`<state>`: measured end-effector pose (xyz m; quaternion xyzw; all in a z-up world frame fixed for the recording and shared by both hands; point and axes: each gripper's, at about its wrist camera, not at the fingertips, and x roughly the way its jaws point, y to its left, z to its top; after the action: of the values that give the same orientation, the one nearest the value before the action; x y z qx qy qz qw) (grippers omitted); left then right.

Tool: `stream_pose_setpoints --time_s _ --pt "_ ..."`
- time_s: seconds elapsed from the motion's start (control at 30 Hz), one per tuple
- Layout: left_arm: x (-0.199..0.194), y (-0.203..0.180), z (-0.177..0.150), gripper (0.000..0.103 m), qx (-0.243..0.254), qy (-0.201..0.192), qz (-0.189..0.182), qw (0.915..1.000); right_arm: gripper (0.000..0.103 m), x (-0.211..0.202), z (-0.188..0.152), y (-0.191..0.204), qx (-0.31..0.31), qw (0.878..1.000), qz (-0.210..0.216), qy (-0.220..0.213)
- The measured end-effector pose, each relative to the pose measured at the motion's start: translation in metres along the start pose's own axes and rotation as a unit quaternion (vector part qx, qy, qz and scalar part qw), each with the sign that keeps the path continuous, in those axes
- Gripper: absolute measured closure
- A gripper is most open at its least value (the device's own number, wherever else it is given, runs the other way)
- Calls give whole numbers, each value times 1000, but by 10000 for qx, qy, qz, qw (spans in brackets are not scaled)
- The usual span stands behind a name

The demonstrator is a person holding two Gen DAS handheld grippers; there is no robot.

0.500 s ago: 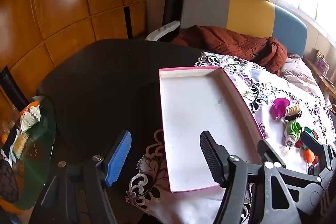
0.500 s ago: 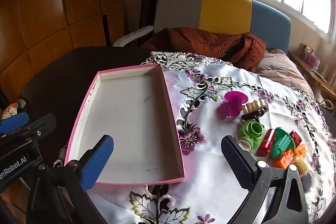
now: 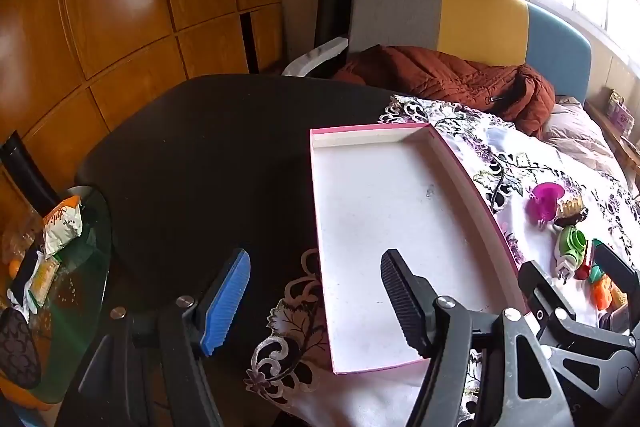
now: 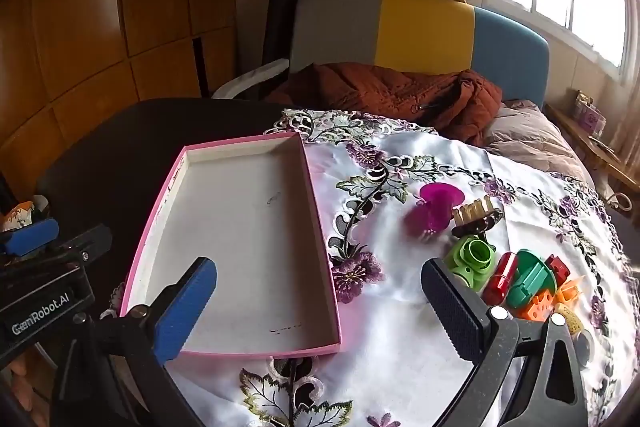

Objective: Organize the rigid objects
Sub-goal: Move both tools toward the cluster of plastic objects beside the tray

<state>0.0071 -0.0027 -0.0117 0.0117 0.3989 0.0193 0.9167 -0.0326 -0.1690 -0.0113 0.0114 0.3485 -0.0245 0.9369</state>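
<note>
Jaws of both the left gripper (image 3: 316, 303) and right gripper (image 4: 320, 303) stand wide apart, holding nothing. Sorting looks not yet begun: the pink tray (image 4: 160, 223) lies bare on the desk, small toys (image 4: 520, 275) clustered to its right. Next, the right gripper likely must reach the nearest toy.

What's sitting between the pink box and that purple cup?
Nothing solid: in the right wrist view, only flowered tablecloth lies between the pink box and the purple cup.
</note>
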Motion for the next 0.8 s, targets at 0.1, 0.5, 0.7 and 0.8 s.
stream_pose_setpoints --time_s 0.1,0.5,0.7,0.8 --pt "1 3 -2 34 -35 -22 -60 10000 0 -2 0 0 -19 10000 5 0" --pt "-8 2 -1 34 110 -155 -336 9993 0 -10 2 1 -78 9999 35 -84" --pt "-7 2 -2 34 117 -59 -424 9990 0 -14 3 1 -92 9999 17 -133" --pt "-7 2 -2 34 125 -51 -450 9989 0 -14 3 1 -86 9999 24 -123"
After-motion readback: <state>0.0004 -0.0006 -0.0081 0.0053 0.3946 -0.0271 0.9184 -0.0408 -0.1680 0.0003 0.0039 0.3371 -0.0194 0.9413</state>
